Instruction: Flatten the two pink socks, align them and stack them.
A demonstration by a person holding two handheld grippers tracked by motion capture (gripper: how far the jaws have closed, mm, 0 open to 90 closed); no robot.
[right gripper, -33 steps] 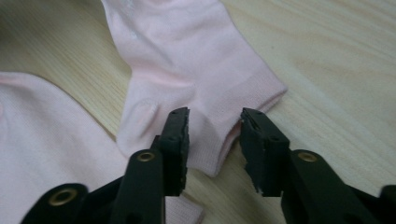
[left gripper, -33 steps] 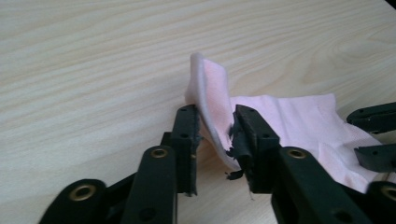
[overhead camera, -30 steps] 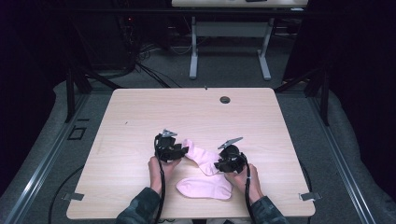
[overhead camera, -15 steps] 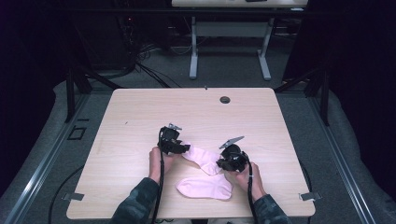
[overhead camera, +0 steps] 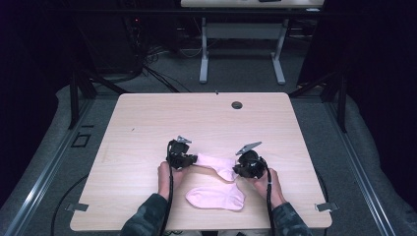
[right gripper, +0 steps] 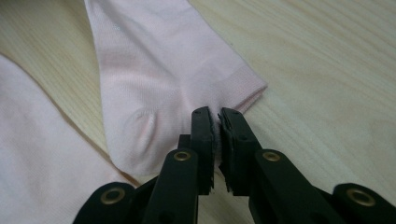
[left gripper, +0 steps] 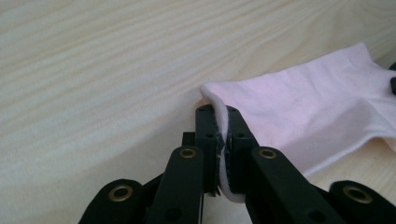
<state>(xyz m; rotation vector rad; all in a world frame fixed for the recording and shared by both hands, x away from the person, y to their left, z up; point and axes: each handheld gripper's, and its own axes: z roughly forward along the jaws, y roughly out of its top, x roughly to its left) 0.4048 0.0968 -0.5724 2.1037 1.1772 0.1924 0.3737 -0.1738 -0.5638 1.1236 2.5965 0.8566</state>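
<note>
Left gripper view shows the left claw (left gripper: 223,140), whose jaws have just been closing, now clamped on the toe end of the far pink sock (left gripper: 317,116), cloth squeezed between its pads. At the sock's right end the right claw (right gripper: 217,135) pinches the cuff edge. Both ends look secured, so the sock can probably be lifted or stretched. It lies mid-worktop (overhead camera: 147,123), with a second sock (overhead camera: 215,198) nearer the person.

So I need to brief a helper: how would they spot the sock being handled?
On the wooden table, look near the front edge. Two pink socks lie there; it is the farther sock, stretched between the left gripper and right gripper, not the loose sock nearer the person.
</note>
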